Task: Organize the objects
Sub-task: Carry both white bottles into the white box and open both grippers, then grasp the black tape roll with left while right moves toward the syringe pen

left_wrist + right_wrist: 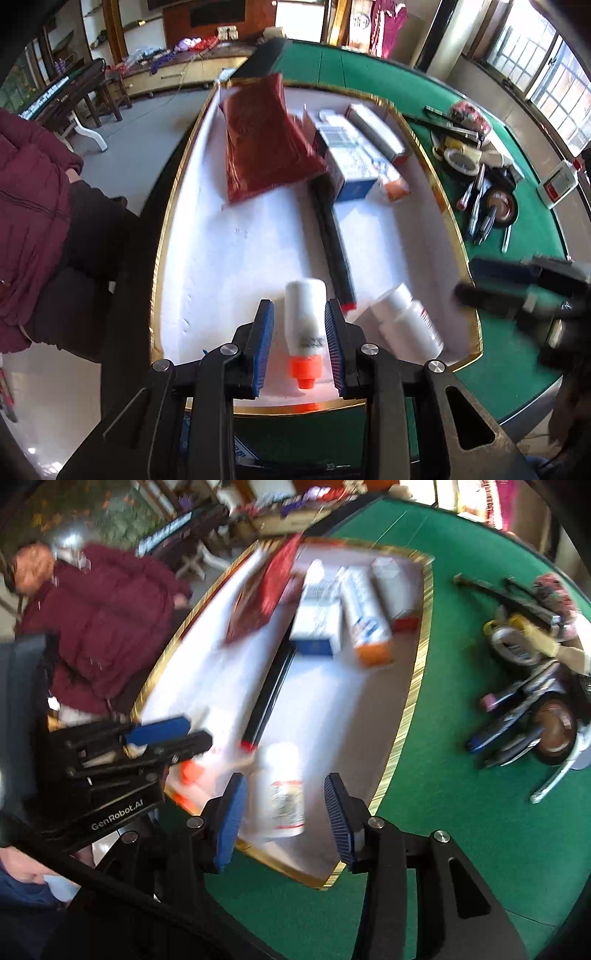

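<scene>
Alignment check, L gripper (pixel 299 341): small white plastic bottle with orange cap (pixel 303 332) lies between its blue pads, long axis parallel to the fingers, cap end toward the camera. Pads look just beside the bottle walls; I can't tell if they press, so grip unconfirmed. Bottle sits at the near end of the white gold-rimmed tray (pixel 159 258), left of the black divider bar (pixel 332 243).

R gripper (pixel 286 814): jaws stand apart with clear gaps round the white pill bottle with red-edged label (pixel 282 797), which lies between them, near-parallel to the fingers. No contact visible; view blurred. My read: each hand is nearest its own bottle.
</scene>
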A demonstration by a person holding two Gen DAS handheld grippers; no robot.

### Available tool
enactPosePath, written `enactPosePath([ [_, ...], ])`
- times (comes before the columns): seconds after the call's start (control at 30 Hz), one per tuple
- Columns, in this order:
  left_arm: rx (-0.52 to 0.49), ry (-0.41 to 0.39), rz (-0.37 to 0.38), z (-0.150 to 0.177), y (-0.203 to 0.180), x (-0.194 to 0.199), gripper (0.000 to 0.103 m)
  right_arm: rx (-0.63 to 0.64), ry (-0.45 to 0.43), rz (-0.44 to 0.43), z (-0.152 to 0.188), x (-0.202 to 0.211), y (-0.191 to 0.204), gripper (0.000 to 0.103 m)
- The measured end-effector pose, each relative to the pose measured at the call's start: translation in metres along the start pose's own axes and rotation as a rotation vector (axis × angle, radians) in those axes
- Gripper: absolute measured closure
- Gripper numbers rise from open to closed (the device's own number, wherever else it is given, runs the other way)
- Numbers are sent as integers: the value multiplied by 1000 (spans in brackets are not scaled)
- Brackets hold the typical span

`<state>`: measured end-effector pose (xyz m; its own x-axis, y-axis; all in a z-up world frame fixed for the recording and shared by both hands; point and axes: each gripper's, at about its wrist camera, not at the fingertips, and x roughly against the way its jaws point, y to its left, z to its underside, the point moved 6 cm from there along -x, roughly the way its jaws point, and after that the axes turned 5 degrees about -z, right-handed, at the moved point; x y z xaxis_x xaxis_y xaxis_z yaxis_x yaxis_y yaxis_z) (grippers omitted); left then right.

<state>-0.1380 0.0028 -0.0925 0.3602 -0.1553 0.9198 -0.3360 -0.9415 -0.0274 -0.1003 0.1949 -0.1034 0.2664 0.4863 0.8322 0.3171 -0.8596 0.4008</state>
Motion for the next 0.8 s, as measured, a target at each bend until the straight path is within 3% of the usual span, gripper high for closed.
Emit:
enactPosePath([
  [0.1,-10,-18,-5,-3,-5,9,78,-78,-78,72,-18,25,-40,46],
  [0.2,-25,-22,-2,-4,-13,12,78,-146,-134,211,-31,49,-104,44],
  [0.27,-43,-18,3,-2,-22,12,78,-195,-118,294,-39,53,-152,44],
  [0.33,-57,-17,7,-1,-28,13,78,-216,-139,267,-46,56,-176,45],
  [0.43,-77,-15,14,-2,-42,14,78,-227,-96,248,-45,53,-191,45],
  [0.57,-91,-20,24,-6,-59,16,78,-165,9,96,-16,46,-163,45],
  [0.67,-111,-26,44,-10,-76,18,78,-192,111,-52,20,42,-135,45],
  [0.8,-176,-32,97,-17,-110,23,78,-210,60,-94,55,72,-129,45],
])
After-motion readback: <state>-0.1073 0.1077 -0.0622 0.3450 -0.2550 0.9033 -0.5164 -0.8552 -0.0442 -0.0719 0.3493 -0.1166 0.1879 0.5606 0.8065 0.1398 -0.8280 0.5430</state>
